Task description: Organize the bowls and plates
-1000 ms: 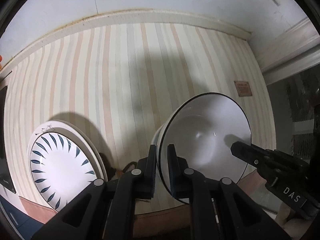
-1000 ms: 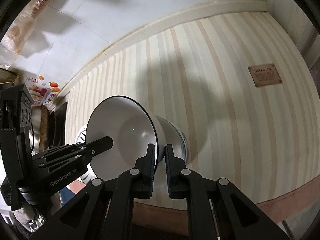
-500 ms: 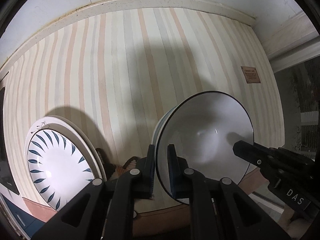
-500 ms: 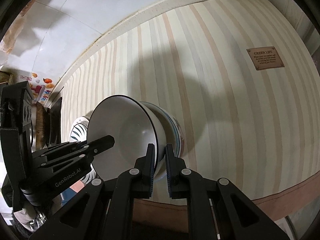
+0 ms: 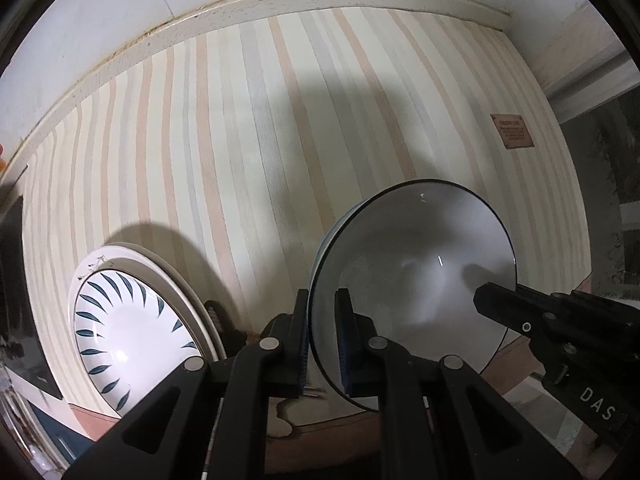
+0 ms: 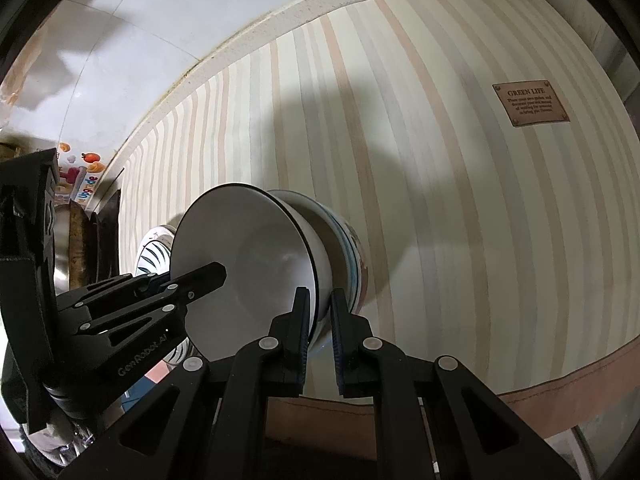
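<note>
I see the bench (image 5: 260, 152) under a striped cloth (image 6: 440, 208), running back to a pale wall. On its left side sits a stack of plates (image 5: 132, 332), the top one white with dark blue leaf marks. The white bowl (image 5: 412, 280) with a thin dark rim is tilted on edge over a stack of bowls (image 6: 344, 240), nesting into the top one. My left claw (image 5: 322, 336) is clenched on the bowl's rim on one side, and my right claw (image 6: 319, 334) is clenched on the rim opposite. A small brown label (image 6: 530, 102) lies on the cloth, well apart to the right.
</note>
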Motion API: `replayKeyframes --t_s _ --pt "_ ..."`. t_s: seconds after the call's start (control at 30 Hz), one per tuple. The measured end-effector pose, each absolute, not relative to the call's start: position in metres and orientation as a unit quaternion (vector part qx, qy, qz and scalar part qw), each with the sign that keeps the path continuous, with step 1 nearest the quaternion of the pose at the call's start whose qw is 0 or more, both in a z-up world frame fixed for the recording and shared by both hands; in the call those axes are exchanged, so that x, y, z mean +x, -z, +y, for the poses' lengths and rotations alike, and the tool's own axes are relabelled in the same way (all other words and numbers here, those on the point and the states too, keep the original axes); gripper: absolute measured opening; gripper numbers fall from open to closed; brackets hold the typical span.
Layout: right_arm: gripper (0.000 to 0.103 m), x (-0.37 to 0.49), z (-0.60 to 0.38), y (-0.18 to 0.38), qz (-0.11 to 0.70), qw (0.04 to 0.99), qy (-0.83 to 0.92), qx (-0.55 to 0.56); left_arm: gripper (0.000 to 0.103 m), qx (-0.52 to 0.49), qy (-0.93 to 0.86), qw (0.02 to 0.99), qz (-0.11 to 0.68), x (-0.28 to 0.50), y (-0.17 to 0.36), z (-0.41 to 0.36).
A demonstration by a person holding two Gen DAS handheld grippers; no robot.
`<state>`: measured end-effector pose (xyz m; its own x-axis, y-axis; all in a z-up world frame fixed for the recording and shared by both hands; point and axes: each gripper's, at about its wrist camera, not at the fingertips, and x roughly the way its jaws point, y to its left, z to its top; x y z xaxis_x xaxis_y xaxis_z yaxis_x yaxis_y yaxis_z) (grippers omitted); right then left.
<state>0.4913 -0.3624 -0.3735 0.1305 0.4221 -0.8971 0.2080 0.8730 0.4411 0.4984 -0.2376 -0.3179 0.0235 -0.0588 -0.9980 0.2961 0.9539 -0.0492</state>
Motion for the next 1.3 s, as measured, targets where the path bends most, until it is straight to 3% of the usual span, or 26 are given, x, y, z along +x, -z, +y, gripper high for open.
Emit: replayKeyframes --t_s 0.5,0.9,1.13,1.3 --pt "0.017 0.496 -0.365 0.377 0.668 0.699 -0.064 0.246 0.011 0.084 0.121 0.703 0.696 0.498 0.326 -0.236" --pt "0.018 0.470 -0.356 0.321 0.645 0.732 -0.056 0.212 0.012 0.069 0.161 0.735 0.655 0.472 0.247 -0.221" --pt "0.046 0.449 -0.349 0.269 0.617 0.765 -0.041 0.182 0.022 0.059 0.171 0.754 0.631 0.451 0.203 -0.206" --pt "0.070 0.435 -0.343 0.241 0.599 0.785 -0.032 0.158 0.038 0.041 0.171 0.761 0.625 0.443 0.185 -0.193"
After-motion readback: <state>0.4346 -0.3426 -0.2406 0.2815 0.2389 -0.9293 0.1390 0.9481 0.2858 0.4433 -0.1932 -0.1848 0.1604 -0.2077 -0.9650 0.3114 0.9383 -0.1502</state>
